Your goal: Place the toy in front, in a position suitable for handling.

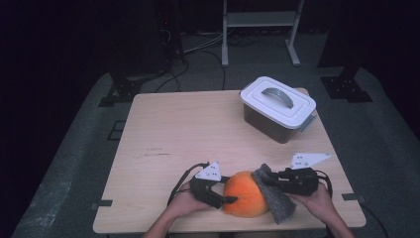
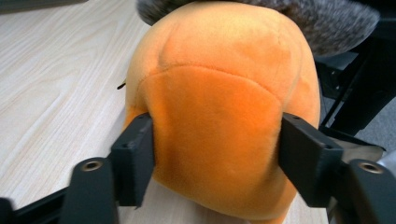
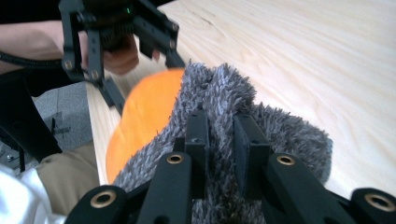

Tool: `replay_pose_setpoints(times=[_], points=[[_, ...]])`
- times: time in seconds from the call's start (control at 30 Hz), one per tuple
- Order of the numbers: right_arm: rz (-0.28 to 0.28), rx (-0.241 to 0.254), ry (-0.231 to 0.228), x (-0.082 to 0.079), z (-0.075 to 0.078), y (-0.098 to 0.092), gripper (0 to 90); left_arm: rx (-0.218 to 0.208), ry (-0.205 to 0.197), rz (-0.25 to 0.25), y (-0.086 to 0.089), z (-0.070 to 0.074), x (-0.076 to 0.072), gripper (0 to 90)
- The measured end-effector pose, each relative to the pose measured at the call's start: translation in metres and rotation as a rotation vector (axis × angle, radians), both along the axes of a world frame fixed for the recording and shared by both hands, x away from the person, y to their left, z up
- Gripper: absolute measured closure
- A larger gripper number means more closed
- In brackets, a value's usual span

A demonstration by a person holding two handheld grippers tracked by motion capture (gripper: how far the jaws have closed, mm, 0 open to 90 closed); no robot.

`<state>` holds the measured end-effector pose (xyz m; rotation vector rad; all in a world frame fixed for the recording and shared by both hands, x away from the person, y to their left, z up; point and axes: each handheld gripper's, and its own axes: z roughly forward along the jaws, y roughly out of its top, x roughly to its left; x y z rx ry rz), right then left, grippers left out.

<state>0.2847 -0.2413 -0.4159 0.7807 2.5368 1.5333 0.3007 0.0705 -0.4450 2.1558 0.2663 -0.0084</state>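
near front edge of tabletop [image 1: 163, 129]: left gripper [image 2: 212, 158] clamped on both sides of orange plush ball [image 2: 219, 112], right gripper [image 3: 219, 140] pinching grey fuzzy cloth [image 3: 224, 93] draped on it.

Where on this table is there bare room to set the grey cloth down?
The table's left half and middle are bare wood, from the far edge down to the left gripper. A narrower strip lies free between the white-lidded box and the right gripper. The near edge is crowded: the orange plush, grey cloth and both grippers bunch there.
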Motion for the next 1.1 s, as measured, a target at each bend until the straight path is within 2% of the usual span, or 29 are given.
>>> replay_pose_setpoints(times=[0.07, 0.13, 0.17, 0.23, 0.27, 0.3, 0.33, 0.43, 0.53, 0.6, 0.67, 0.73, 0.83, 0.97, 1.1], points=[[-0.015, 0.002, 0.009, -0.004, -0.004, -0.006, 76.5, -0.031, 0.026, 0.014, -0.003, -0.001, 0.0, 23.1], [-0.021, 0.014, 0.016, -0.005, -0.008, -0.008, 76.5, -0.053, 0.07, 0.027, -0.007, -0.002, 0.001, 12.7], [-0.02, 0.023, 0.017, -0.006, -0.009, -0.007, 76.6, -0.046, 0.08, 0.033, -0.008, -0.003, 0.002, 9.1], [-0.016, 0.03, 0.017, -0.005, -0.009, -0.004, 76.5, -0.035, 0.076, 0.037, -0.009, -0.004, 0.003, 8.3], [-0.013, 0.034, 0.017, -0.004, -0.009, -0.002, 76.5, -0.026, 0.069, 0.034, -0.008, -0.003, 0.003, 10.9], [-0.008, 0.035, 0.014, -0.003, -0.008, 0.0, 76.5, -0.019, 0.041, 0.029, -0.007, -0.002, 0.003, 17.9], [-0.003, 0.034, 0.006, -0.001, -0.007, 0.004, 76.5, -0.015, 0.028, 0.029, -0.005, -0.001, 0.003, 28.0], [-0.016, 0.028, -0.02, 0.007, -0.001, 0.012, 76.6, -0.056, 0.051, 0.086, 0.002, -0.003, 0.007, 41.3], [-0.027, 0.043, -0.038, 0.018, 0.005, 0.021, 76.5, -0.047, 0.012, 0.142, 0.012, 0.002, 0.012, 43.0], [-0.029, 0.053, -0.052, 0.023, 0.007, 0.027, 76.5, -0.048, 0.003, 0.156, 0.018, 0.004, 0.014, 43.0], [-0.021, 0.069, -0.052, 0.029, 0.007, 0.033, 76.5, -0.029, 0.001, 0.153, 0.025, 0.004, 0.016, 42.8], [-0.012, 0.061, -0.05, 0.032, 0.003, 0.037, 76.5, -0.031, 0.021, 0.148, 0.031, 0.001, 0.018, 42.3], [-0.013, 0.077, -0.033, 0.033, -0.004, 0.034, 76.4, -0.031, 0.03, 0.141, 0.034, -0.001, 0.02, 41.4], [-0.045, 0.088, 0.003, 0.032, -0.014, 0.021, 76.4, -0.034, 0.047, 0.14, 0.039, -0.005, 0.024, 40.6], [-0.069, 0.075, 0.03, 0.029, -0.02, 0.011, 76.4, -0.042, 0.046, 0.133, 0.041, -0.007, 0.024, 39.9]])
